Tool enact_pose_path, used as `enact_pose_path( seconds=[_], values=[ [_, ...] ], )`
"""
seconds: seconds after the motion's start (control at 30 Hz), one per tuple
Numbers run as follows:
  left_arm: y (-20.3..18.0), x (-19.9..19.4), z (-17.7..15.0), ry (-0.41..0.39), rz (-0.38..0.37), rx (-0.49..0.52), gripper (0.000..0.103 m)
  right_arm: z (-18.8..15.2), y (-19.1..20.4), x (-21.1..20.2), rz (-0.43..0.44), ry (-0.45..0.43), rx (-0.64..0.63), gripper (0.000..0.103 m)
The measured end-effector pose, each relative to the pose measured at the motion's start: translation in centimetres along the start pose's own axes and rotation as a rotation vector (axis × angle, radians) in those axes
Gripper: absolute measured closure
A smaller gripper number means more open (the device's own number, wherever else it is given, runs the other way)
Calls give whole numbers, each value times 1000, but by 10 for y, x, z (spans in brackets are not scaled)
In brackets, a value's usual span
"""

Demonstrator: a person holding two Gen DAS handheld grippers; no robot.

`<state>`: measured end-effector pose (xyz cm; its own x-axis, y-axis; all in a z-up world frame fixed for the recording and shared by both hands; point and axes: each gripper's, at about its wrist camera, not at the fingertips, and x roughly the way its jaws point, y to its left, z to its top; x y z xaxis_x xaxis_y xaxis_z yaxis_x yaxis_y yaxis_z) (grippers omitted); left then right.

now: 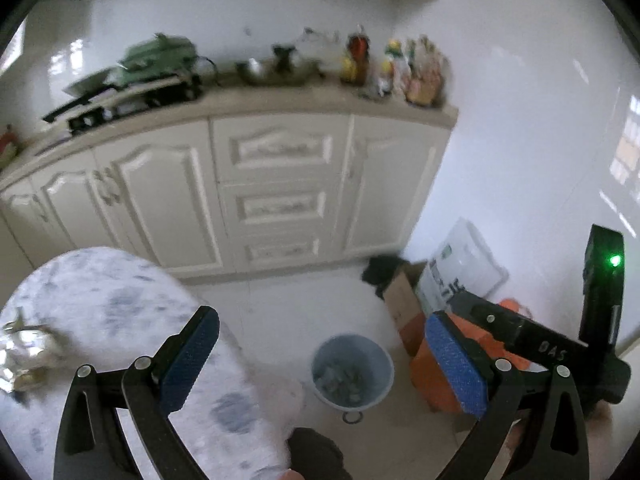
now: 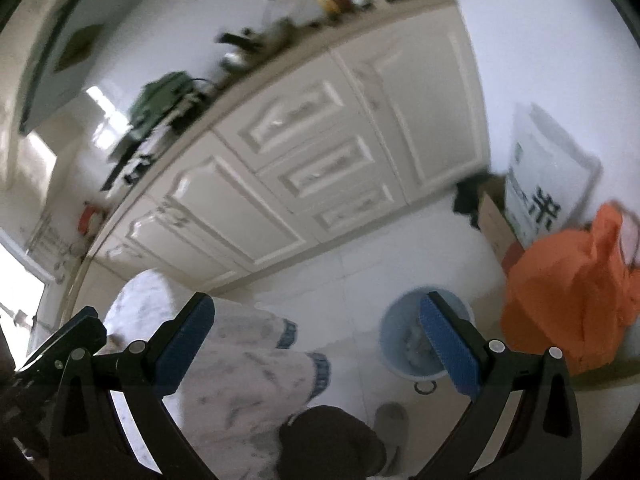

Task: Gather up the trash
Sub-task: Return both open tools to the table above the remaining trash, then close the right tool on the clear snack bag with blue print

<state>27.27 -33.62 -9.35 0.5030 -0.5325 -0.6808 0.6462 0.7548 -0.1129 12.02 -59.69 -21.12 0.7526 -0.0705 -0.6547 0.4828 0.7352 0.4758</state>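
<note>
A pale blue waste bin (image 1: 353, 370) stands on the white tiled floor, with crumpled scraps inside; it shows again in the right wrist view (image 2: 404, 342). My left gripper (image 1: 322, 354) hangs open above the floor, nothing between its blue pads, the bin just below the gap. My right gripper (image 2: 320, 344) is open too and holds nothing; its right finger overlaps the bin. Shiny crumpled wrappers (image 1: 24, 354) lie on the marble-patterned table (image 1: 120, 312) at the far left. The other gripper's black body (image 1: 552, 344) sits at the right of the left wrist view.
Cream cabinets (image 1: 276, 196) line the wall, their counter crowded with bottles and pans. An orange bag (image 2: 572, 292), a cardboard box (image 1: 404, 304) and a white printed sack (image 2: 548, 176) stand right of the bin. A person's patterned trouser leg (image 2: 256, 364) and grey slipper (image 2: 394, 420) are below.
</note>
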Motion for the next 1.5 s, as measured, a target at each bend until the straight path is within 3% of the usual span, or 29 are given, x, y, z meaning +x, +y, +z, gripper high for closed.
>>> enact_pose_path(
  seconds=[0.27,0.43,0.7,0.87,1.13,1.5],
  values=[
    [58,-111,-45,-158,102,-68,1,-7,102,-31,106,-59,-168,0],
    [95,-180,-83,-249,208,-140,1,-20,166,-47,178,-85,-292,0],
    [137,-256,-151,-301,357,-262,1,-61,254,-53,250,-100,-488,0],
    [143,-292,-197,-314,443,-330,1,-87,286,-34,279,-51,-575,0],
    [144,-295,-228,-263,510,-418,1,-116,320,3,308,42,-658,0],
    [230,-238,-189,-126,520,-552,1,-134,348,79,293,165,-735,0]
  ],
)
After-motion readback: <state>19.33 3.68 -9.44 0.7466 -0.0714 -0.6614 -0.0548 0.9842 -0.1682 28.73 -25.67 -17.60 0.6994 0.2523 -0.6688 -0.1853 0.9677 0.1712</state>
